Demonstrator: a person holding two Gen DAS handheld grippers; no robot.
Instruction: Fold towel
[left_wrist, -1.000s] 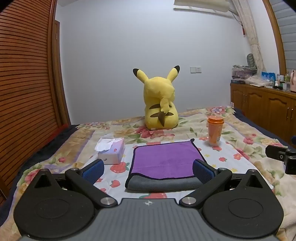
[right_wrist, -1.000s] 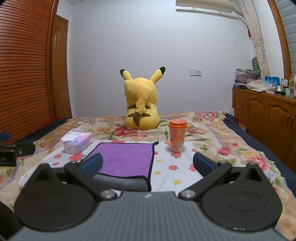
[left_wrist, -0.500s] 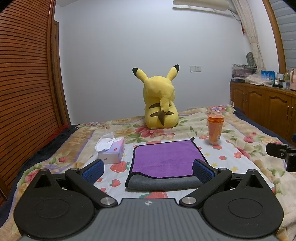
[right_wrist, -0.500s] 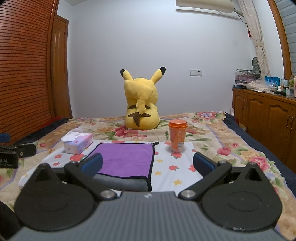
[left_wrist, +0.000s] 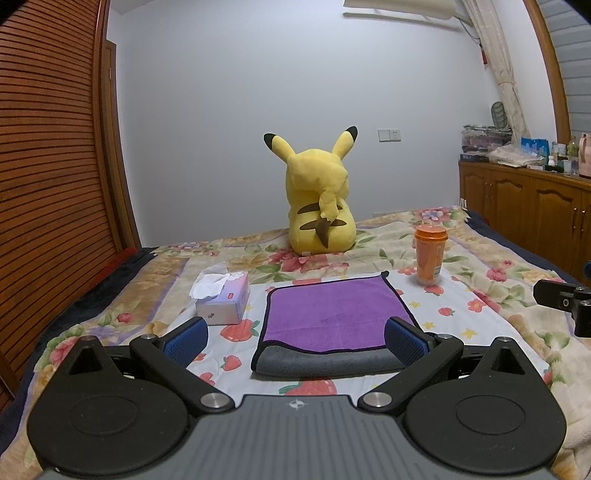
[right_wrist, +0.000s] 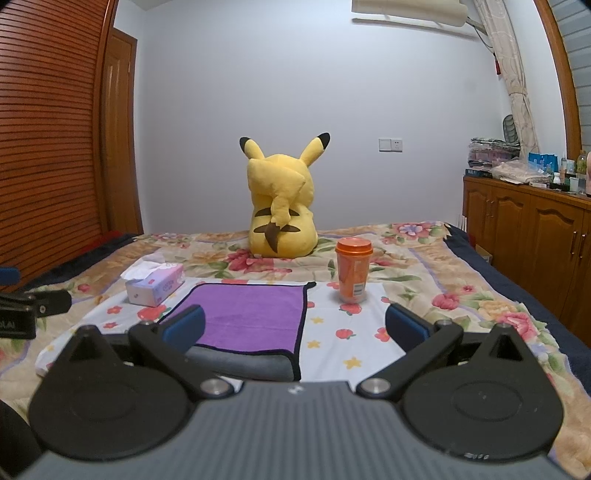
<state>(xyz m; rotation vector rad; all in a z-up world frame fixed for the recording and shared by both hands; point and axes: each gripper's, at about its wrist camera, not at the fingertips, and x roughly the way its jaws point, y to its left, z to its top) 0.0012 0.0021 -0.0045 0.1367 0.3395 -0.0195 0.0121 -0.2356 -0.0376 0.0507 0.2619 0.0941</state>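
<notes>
towel (left_wrist: 334, 317) purple over grey, folded flat on bed (left_wrist: 480, 295), lower centre of frame. left tool (left_wrist: 295, 341) wide, holding nothing; right tool (right_wrist: 295, 325) wide too. tissue box (left_wrist: 223, 297) left, orange cup (left_wrist: 429, 256) right.

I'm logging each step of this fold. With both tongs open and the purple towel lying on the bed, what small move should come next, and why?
Probably lower both tongs toward the towel's near edge. The left tongs and right tongs are open and empty, above the bed. The towel lies flat, grey underside showing at the near edge, and neither tongs touches it, so a fold needs a grip first.
</notes>
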